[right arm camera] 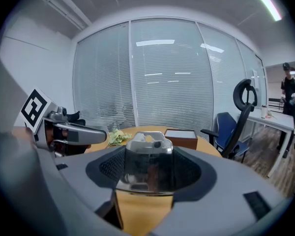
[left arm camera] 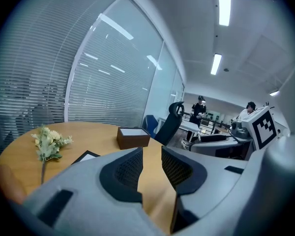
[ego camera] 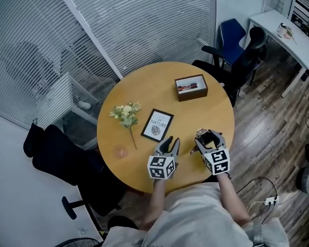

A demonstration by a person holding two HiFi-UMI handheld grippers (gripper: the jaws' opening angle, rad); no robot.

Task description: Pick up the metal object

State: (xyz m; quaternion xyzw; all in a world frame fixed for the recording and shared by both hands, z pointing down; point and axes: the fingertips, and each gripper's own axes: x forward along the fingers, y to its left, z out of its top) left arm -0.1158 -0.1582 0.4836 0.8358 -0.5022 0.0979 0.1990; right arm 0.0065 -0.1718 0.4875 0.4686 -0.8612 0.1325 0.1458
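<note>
The metal object [right arm camera: 148, 163] is a shiny, boxy steel piece with a grey top. It sits between the pads of my right gripper [right arm camera: 147, 170], which is shut on it and holds it a little above the round wooden table [ego camera: 144, 86]. From the head view, that right gripper [ego camera: 208, 137] is at the table's near edge, and the metal object [ego camera: 206, 138] shows only as a dark shape in its jaws. My left gripper [ego camera: 171, 142] is just to its left, over the table. Its jaws stand a narrow gap apart, so the left gripper [left arm camera: 151, 168] is open with nothing between them.
A brown box [ego camera: 191, 87] with pens stands at the table's far right. A framed print [ego camera: 157, 125] and a sprig of pale flowers [ego camera: 125, 114] lie left of centre. A blue chair [ego camera: 232, 35] and a black office chair [ego camera: 247, 55] stand behind the table, and a dark chair [ego camera: 62, 158] is at the left.
</note>
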